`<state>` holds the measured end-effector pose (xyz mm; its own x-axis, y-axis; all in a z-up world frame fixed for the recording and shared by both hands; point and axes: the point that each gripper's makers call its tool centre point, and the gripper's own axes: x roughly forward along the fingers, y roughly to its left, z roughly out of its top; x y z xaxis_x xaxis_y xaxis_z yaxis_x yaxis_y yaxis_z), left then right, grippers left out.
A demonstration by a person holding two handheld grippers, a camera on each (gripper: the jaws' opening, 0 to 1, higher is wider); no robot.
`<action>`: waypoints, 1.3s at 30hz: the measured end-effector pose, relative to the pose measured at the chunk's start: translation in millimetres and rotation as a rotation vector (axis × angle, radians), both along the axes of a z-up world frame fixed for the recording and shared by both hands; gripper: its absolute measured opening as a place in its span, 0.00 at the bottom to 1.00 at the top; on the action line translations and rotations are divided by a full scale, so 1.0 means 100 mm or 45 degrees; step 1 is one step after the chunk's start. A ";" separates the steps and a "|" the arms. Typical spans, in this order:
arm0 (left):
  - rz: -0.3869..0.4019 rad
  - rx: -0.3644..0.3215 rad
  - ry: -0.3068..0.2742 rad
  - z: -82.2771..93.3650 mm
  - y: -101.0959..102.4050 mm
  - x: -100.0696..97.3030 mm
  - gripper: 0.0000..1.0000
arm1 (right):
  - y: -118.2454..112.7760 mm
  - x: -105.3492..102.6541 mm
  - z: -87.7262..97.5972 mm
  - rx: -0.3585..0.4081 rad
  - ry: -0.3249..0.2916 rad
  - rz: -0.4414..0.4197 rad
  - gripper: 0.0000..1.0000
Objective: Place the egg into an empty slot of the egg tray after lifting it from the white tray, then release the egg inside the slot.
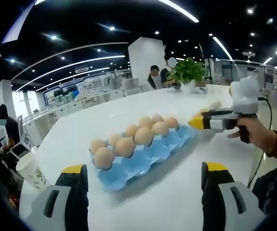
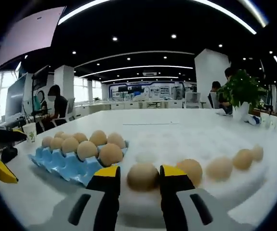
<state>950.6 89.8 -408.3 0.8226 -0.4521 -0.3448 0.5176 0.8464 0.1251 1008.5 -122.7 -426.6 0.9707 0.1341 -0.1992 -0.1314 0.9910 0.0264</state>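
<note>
Blue egg tray [image 1: 143, 156] sits on the white desk [image 1: 177, 192], its far rows full of eggs, near slots bare. The right gripper [image 2: 139, 179] has its fingers [image 2: 108, 185] around an egg [image 2: 142, 176] on the white tray [image 2: 234, 185], touching or not I cannot tell. The left gripper [image 1: 143, 185] hangs released before the egg tray.

left hand-held gripper [image 1: 143, 180]: jaws apart | right hand-held gripper [image 2: 139, 179]: apparently closing on something
</note>
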 end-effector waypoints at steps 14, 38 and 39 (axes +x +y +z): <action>0.033 -0.002 -0.015 0.08 0.03 -0.05 1.00 | -0.02 -0.02 -0.01 0.049 0.033 -0.006 0.27; 0.024 0.049 0.009 0.16 -0.03 -0.07 1.00 | 0.29 -0.10 0.37 0.156 -0.071 0.210 0.27; 0.024 0.048 0.010 0.17 -0.03 -0.07 1.00 | 0.33 -0.09 0.37 0.158 -0.071 0.226 0.27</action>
<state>943.7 87.0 -391.8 0.8281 -0.4235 -0.3673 0.5029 0.8507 0.1530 999.3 -90.0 -389.4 0.9388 0.3240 -0.1169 -0.3083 0.9417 0.1348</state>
